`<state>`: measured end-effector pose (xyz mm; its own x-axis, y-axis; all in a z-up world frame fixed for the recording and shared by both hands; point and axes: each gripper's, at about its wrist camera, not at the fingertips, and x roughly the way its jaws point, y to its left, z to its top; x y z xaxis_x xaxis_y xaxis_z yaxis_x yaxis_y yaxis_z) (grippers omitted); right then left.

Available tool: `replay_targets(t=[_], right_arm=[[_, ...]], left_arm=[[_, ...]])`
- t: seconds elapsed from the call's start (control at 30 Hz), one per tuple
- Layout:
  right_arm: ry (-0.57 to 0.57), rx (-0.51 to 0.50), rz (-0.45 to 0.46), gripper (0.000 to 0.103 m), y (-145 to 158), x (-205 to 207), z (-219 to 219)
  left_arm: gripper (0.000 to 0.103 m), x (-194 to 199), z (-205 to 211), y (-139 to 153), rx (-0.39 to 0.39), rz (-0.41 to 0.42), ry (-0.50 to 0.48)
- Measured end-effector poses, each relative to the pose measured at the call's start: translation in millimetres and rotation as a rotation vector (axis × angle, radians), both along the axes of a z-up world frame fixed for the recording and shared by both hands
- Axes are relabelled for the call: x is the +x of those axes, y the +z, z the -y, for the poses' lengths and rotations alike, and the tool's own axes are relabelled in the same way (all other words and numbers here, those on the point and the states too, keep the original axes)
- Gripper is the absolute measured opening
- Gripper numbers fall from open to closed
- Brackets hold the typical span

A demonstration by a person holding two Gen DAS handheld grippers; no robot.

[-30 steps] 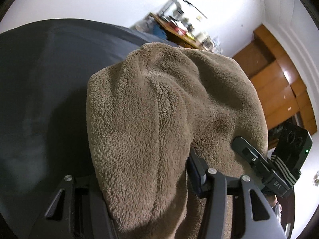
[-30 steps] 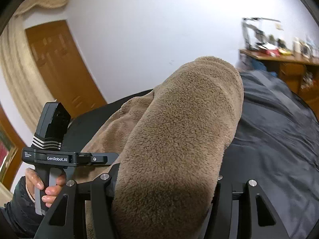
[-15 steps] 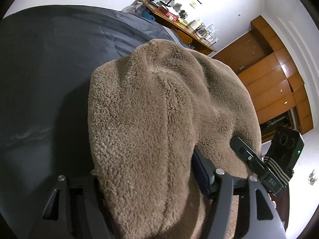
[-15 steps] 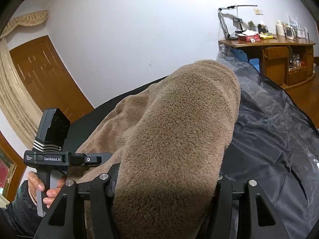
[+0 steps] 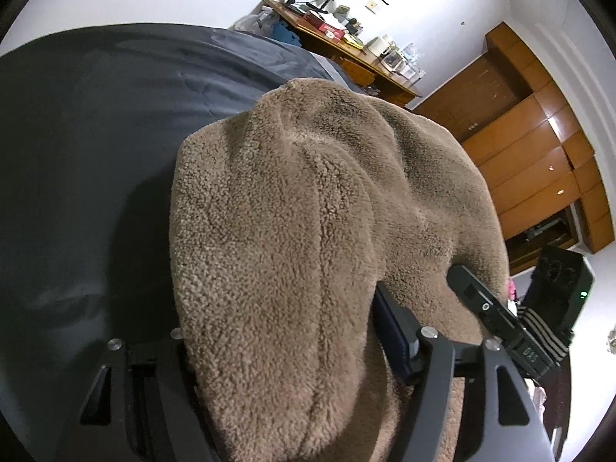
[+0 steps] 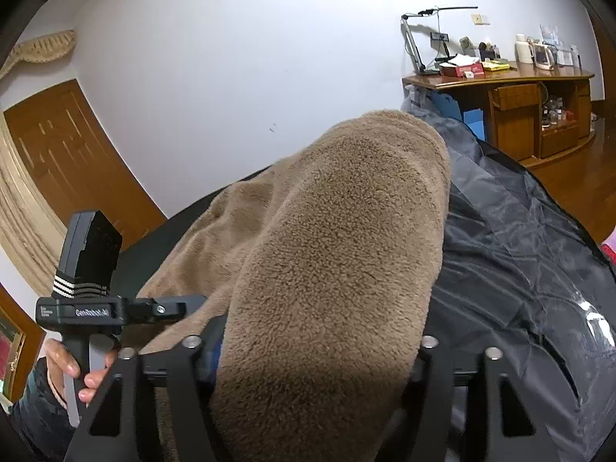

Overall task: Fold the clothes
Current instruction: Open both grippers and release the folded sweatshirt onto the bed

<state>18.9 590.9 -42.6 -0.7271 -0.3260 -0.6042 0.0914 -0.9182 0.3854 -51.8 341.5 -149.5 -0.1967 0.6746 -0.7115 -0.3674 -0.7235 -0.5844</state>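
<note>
The left wrist view showed the wooden wardrobe (image 5: 539,154) and the right gripper (image 5: 500,319) from the side, its fingers buried in the brown fleece garment (image 5: 308,231); the right wrist view showed instead a wooden door (image 6: 73,161), the left gripper (image 6: 161,310) and the left hand (image 6: 73,369) on its handle. Each gripper was clamped on a thick fold of the fleece garment (image 6: 327,269), which bulged up between the fingers and hid their tips, so that it hung lifted between the two tools above the dark bed cover (image 5: 96,154). The cover stretched bare to the left of the cloth in the left view, and in the right view its wrinkled edge (image 6: 539,269) dropped toward the wood floor (image 6: 577,177). Beyond the far end of the bed stood a cluttered desk (image 6: 500,77) with a desk lamp (image 6: 423,30), well apart from the cloth.
</note>
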Motion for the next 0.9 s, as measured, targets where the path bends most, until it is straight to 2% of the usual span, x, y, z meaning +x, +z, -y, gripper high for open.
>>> replay_targets(t=[0.07,0.2,0.27,0.4,0.47,0.6,0.7,0.77,0.83,0.9], right_arm=[[-0.010,0.030,-0.003,0.078,2.1,1.6,-1.1],[-0.033,0.107,-0.023,0.079,10.2,11.9,3.2],[-0.054,0.173,-0.049,0.079,17.7,23.1,9.1],[-0.142,0.347,-0.154,0.079,34.6,56.8,19.0],[-0.162,0.389,-0.212,0.079,43.6,79.2,29.8],[-0.096,0.425,-0.271,0.079,44.5,100.9,50.0],[0.004,0.526,-0.266,0.079,30.9,106.2,82.1],[0.030,0.580,-0.246,0.079,18.5,103.9,93.2],[0.027,0.534,-0.208,0.079,13.4,98.6,88.8],[0.024,0.491,-0.173,0.079,9.1,93.9,83.8]], left_arm=[[0.078,-1.2,2.1,-2.4,0.012,0.015,0.000],[0.079,0.8,8.0,1.9,-0.002,0.014,0.011],[0.079,1.3,6.8,9.7,-0.043,-0.020,0.023],[0.079,17.4,12.8,38.5,-0.113,-0.142,0.076],[0.079,29.2,16.5,49.8,-0.103,-0.184,0.082],[0.079,52.8,13.1,63.8,-0.063,-0.245,0.051],[0.080,65.0,-5.9,61.5,-0.066,-0.288,-0.016],[0.080,69.1,-18.2,55.0,-0.126,-0.339,-0.034],[0.080,70.0,-25.8,46.9,-0.171,-0.364,-0.044],[0.081,68.5,-27.2,41.3,-0.180,-0.371,-0.049]])
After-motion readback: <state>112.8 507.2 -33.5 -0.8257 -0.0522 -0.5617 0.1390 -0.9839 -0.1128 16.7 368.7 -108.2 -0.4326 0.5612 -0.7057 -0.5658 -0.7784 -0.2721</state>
